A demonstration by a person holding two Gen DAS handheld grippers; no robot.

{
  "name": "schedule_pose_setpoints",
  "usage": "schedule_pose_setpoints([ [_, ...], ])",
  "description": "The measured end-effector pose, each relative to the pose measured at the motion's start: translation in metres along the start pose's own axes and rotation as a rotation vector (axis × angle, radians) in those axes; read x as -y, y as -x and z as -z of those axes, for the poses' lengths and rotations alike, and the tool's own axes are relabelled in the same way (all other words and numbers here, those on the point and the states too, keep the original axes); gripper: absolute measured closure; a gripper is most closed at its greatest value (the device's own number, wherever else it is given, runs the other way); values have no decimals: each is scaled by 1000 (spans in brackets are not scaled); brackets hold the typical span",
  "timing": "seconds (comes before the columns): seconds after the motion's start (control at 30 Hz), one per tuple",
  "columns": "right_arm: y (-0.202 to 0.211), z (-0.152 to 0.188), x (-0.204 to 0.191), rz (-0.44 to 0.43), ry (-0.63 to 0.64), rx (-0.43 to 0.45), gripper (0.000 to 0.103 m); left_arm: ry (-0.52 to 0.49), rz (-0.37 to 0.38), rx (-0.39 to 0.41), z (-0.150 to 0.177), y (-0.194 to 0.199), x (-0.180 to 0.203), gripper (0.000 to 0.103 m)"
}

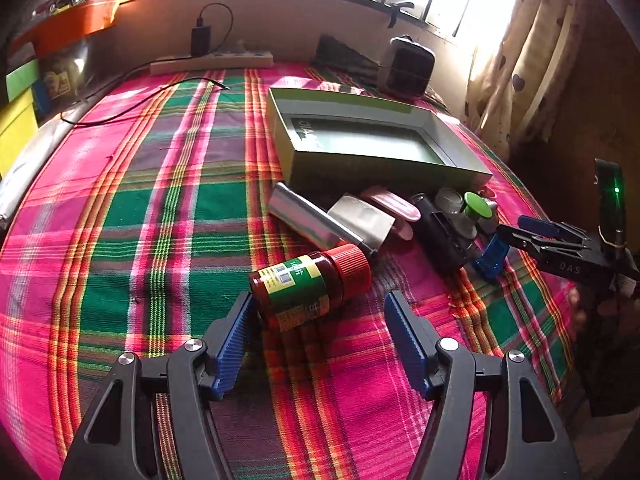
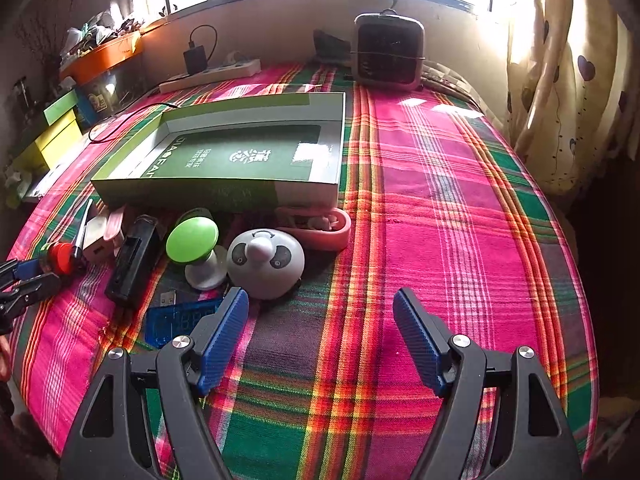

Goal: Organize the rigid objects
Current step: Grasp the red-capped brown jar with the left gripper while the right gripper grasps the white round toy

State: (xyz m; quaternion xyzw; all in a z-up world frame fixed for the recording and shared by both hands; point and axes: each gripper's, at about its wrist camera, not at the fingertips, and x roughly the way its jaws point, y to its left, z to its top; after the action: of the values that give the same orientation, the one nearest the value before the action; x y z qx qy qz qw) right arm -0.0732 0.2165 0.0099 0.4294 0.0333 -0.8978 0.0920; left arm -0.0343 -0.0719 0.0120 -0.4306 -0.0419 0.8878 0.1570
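Note:
A red-capped bottle [image 1: 308, 284] with a green and yellow label lies on its side on the plaid cloth. My left gripper [image 1: 320, 304] is open, its jaws on either side of the bottle's base end. Behind it lie a silver tube [image 1: 308, 218], a pink case [image 1: 394, 208], a black device [image 1: 438, 236] and a green-topped knob [image 1: 478, 204]. An open green box [image 1: 376, 140] stands behind them. My right gripper [image 2: 320, 300] is open and empty, just in front of a grey panda-faced gadget [image 2: 266, 260] and a blue clear item [image 2: 180, 322].
A small heater [image 2: 388, 52] stands at the back of the table. A white power strip [image 2: 212, 74] with a charger and a black cable [image 1: 132, 108] lies at the back left. Stacked boxes [image 2: 60, 132] sit at the left edge. A curtain [image 2: 560, 80] hangs at the right.

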Motion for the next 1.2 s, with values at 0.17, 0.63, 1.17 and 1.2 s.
schedule_pose_setpoints([
  [0.17, -3, -4, -4, -11, 18, -2, 28, -22, 33, -14, 6, 3, 14, 37],
  [0.63, -15, -13, -6, -69, 10, -32, 28, -112, 25, -25, 7, 5, 33, 37],
  [1.17, -18, -18, -11, -70, 26, -22, 40, -159, 112, -50, -8, -6, 29, 37],
  [1.2, -18, -18, -10, -70, 22, -20, 44, -163, 119, -55, -6, -5, 31, 37],
])
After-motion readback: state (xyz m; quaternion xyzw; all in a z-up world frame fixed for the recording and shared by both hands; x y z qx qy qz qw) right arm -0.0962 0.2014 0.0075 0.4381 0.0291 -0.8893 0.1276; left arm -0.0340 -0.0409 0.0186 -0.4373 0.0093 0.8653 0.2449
